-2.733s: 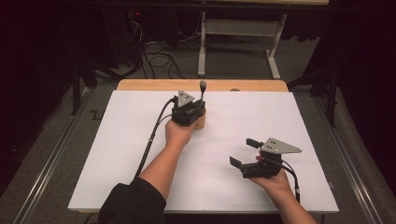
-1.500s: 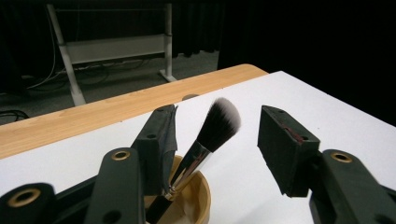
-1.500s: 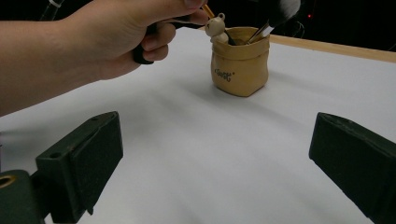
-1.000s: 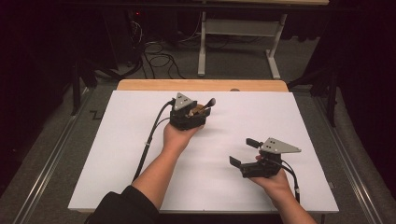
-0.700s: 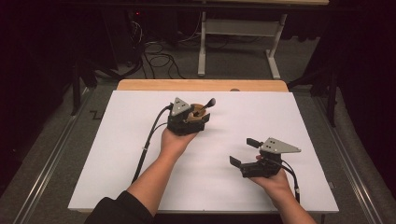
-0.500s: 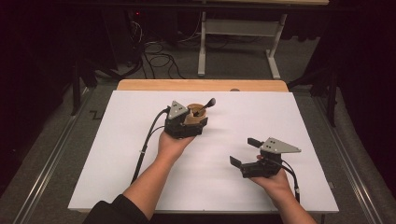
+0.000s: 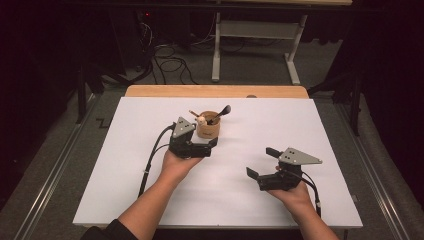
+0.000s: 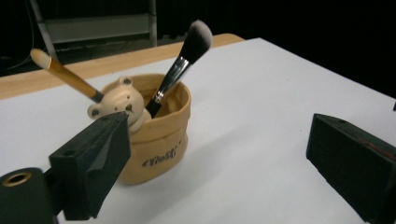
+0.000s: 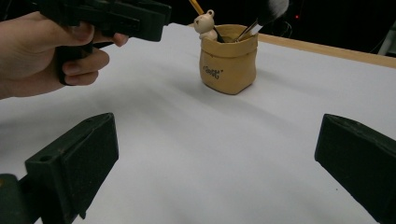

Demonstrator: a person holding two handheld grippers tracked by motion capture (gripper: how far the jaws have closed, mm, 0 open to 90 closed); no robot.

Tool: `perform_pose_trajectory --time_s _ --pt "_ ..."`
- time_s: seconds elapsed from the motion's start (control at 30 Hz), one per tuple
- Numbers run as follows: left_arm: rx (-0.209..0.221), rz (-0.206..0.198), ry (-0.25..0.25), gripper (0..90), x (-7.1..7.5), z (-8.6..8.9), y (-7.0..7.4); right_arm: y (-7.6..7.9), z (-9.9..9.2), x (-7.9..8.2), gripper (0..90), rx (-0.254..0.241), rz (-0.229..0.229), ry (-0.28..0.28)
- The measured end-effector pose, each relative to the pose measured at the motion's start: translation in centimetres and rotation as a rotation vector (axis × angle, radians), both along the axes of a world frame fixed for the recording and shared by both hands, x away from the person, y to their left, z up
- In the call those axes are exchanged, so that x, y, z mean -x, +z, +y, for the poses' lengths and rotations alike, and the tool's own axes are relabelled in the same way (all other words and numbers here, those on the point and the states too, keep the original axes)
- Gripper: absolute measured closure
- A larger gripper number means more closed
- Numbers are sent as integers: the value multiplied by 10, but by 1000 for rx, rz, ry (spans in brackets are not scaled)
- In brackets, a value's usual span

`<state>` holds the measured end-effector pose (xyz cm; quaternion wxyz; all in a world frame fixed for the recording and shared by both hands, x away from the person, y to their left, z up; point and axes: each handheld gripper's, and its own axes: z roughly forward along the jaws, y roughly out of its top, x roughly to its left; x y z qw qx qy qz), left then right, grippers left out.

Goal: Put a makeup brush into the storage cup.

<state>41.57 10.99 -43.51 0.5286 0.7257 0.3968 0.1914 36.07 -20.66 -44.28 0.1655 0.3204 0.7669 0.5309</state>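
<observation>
A tan fabric pot (image 7: 208,129) with a small bear figure (image 8: 119,102) on its rim stands at the table's far middle. A black-handled brush with grey bristles (image 8: 180,70) and a yellow-handled brush (image 8: 65,74) lean in it. My left gripper (image 7: 206,146) sits just in front of the pot; its jaws have just been opening and now stand open, with nothing between them (image 8: 224,168). My right gripper (image 7: 263,163) rests at the near right, open and holding nothing (image 9: 210,158). It faces the pot (image 9: 229,58) and the left hand (image 9: 56,51).
The white board (image 7: 120,190) covers a wooden table whose far edge (image 7: 215,91) shows behind the pot. The left gripper's cable (image 7: 152,155) trails back along the left forearm. Beyond the table lie floor cables (image 7: 170,55) and a metal frame (image 7: 255,30).
The left gripper held the black-handled brush above the pot, tilted it and let it go. The brush now leans in the pot. The left hand drew back toward me. The right gripper stayed put.
</observation>
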Motion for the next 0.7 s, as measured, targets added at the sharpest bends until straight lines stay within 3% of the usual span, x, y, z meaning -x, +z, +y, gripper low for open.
perform_pose_trajectory --time_s 0.3,0.5,0.7 --pt "-4 29 -29 7 13 10 -6 0 -1 0 1 11 -11 -3" --pt "-12 16 -37 5 27 22 -6 1 -1 1 1 12 -12 -8" --pt "8 15 -40 4 44 38 -5 1 -2 1 1 14 -15 -11"
